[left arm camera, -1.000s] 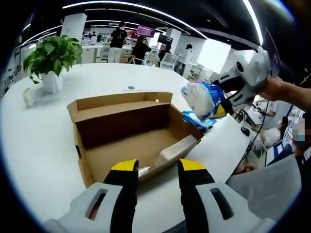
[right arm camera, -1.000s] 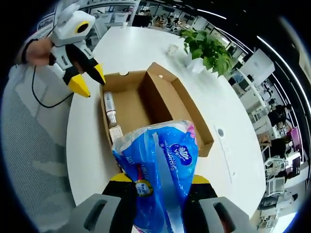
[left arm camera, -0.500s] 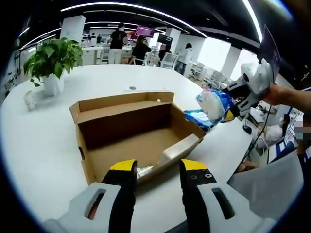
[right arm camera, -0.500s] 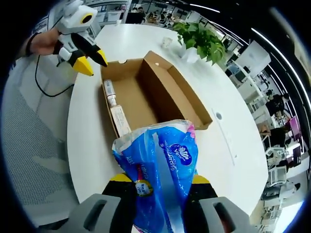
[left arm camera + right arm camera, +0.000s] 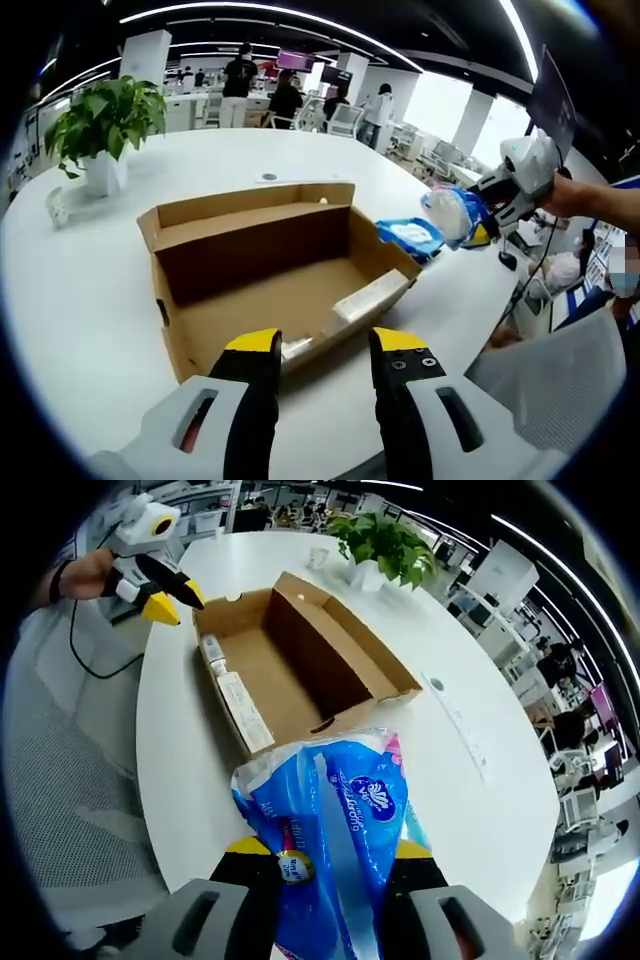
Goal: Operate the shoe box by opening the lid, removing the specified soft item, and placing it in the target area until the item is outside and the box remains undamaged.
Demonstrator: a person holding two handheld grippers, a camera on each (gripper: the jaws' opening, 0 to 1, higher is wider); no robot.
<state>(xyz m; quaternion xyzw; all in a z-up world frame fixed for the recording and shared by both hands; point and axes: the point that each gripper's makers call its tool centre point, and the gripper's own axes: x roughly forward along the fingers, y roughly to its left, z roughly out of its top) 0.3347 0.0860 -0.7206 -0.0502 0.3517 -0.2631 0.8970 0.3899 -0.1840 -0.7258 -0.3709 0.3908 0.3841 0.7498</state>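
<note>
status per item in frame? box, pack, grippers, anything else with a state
shoe box: open, upright on the table, small packets inside
blue tissue pack: out of the box, clamped, held above the table
second blue pack: lying on the table beside the box
right gripper: shut on the tissue pack
left gripper: open, empty, near the box's edge
potted plant: upright on the table

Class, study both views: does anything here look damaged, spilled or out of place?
Nothing stands out. The open shoe box sits flat on the white table, its cardboard walls looking intact. The right gripper holds the blue tissue pack outside the box, above the table. A second blue pack lies beside the box.
</note>
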